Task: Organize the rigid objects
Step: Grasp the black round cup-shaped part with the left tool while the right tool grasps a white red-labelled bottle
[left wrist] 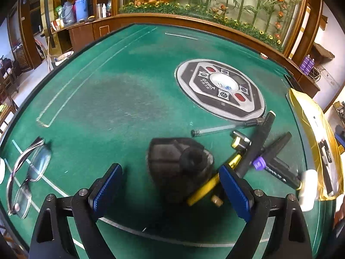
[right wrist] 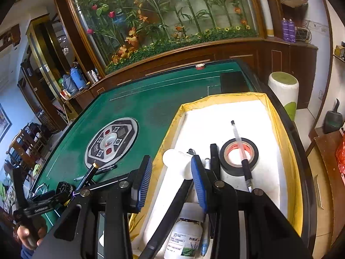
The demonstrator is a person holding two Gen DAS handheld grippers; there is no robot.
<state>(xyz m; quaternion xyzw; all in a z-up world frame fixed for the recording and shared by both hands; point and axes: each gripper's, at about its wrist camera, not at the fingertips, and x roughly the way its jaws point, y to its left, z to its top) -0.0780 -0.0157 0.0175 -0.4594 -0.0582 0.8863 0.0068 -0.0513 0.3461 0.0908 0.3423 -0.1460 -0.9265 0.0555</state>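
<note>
1. The green table (left wrist: 112,90) fills the left wrist view, with a round control panel (left wrist: 220,89) set in its middle, ahead and to the right of the left gripper (left wrist: 170,185).
2. A yellow-lined box (right wrist: 286,142) with a white floor sits at the table's right edge, directly under and ahead of the right gripper (right wrist: 171,181).
3. The left gripper's blue pads stand wide apart with nothing clamped; a blurred black object (left wrist: 179,166) lies on the felt between and just ahead of them.
4. The right gripper's pads are partly apart. A white-headed mallet (right wrist: 180,166) with a black handle lies in the gap between them; whether the pads press on it cannot be told.
5. A roll of black tape (right wrist: 239,156) lies in the box, ahead and right of the right gripper, with a clear pen (right wrist: 241,151) resting across it.
6. A white bottle (right wrist: 186,237) with a green label lies beneath the right gripper.
7. Glasses (left wrist: 28,172) lie folded on the felt, well left of the left gripper.
8. Beside the left gripper's right pad lies a pile: a yellow tool (left wrist: 204,188), black markers (left wrist: 258,144) and another clear pen (left wrist: 224,128).
</note>
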